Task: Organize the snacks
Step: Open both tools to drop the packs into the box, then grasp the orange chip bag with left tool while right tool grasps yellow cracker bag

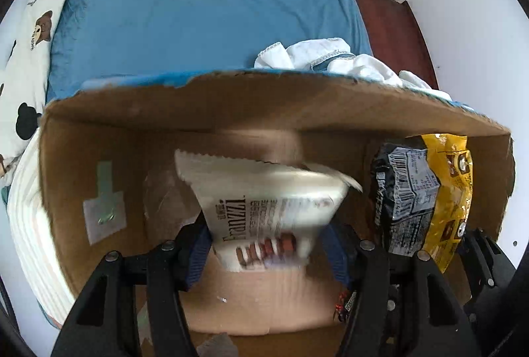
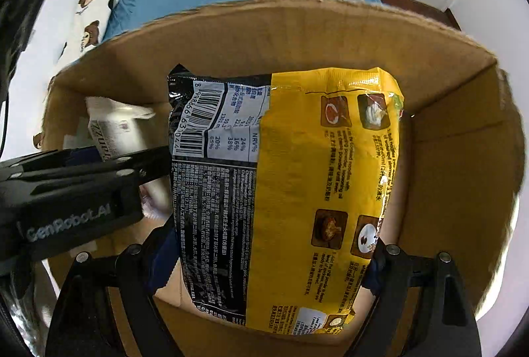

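Note:
An open cardboard box (image 1: 231,105) stands on a blue bed; it also shows in the right wrist view (image 2: 297,36). My left gripper (image 1: 267,254) is shut on a white Franzzi cookie packet (image 1: 264,201) and holds it inside the box. My right gripper (image 2: 274,261) is shut on a yellow and black noodle packet (image 2: 297,191), also inside the box. In the left wrist view the noodle packet (image 1: 426,195) hangs to the right of the cookie packet. In the right wrist view the cookie packet (image 2: 115,128) and the left gripper's body (image 2: 66,185) are at the left.
The blue bedspread (image 1: 205,3) lies behind the box. A bear-print pillow (image 1: 33,36) lies at the left. White crumpled cloth (image 1: 330,59) lies behind the box's far wall. A dark red floor (image 1: 393,32) and white cupboards (image 1: 463,9) are at the right.

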The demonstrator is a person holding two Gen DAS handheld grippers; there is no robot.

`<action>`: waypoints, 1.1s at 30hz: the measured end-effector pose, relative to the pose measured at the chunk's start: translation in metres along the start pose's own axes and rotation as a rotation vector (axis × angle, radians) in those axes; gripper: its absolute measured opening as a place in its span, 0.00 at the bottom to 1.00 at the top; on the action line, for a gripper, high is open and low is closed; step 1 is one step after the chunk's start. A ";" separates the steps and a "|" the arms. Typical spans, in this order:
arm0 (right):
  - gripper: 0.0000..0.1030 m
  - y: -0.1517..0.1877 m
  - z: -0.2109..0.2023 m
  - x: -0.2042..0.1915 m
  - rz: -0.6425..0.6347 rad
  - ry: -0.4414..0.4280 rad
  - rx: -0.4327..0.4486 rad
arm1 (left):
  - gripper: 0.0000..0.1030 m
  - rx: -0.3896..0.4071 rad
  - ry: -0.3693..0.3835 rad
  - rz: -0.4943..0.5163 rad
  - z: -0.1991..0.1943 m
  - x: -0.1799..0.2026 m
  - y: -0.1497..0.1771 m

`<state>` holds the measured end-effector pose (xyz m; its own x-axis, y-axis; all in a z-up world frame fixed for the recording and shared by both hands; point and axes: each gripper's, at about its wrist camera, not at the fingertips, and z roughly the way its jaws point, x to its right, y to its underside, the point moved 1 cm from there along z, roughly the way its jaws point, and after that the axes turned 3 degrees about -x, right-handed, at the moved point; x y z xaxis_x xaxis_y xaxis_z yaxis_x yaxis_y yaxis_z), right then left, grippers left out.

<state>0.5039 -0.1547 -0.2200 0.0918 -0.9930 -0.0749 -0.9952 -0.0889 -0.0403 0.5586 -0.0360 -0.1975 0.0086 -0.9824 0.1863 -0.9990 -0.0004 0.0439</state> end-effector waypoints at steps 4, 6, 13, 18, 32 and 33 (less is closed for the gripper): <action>0.93 -0.011 0.013 -0.003 -0.013 0.043 -0.016 | 0.85 0.028 -0.003 0.001 -0.002 0.004 -0.004; 0.95 -0.018 0.014 -0.010 -0.015 0.041 0.005 | 0.85 0.052 -0.004 0.002 -0.004 0.004 -0.006; 0.98 -0.015 -0.007 -0.008 -0.016 0.042 0.054 | 0.93 0.101 -0.001 0.003 -0.020 0.003 0.002; 0.98 0.003 -0.044 -0.010 -0.020 0.061 0.107 | 0.93 0.211 -0.027 0.016 -0.053 0.004 0.019; 0.98 0.130 -0.153 -0.020 0.032 0.020 0.348 | 0.96 0.538 -0.075 0.007 -0.170 0.001 0.139; 0.98 0.143 -0.157 -0.019 0.036 0.017 0.356 | 0.96 0.550 -0.079 0.003 -0.174 0.000 0.155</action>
<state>0.3544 -0.1607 -0.0679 0.0533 -0.9964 -0.0660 -0.9235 -0.0240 -0.3828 0.4113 -0.0037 -0.0202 0.0241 -0.9936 0.1103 -0.8743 -0.0744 -0.4796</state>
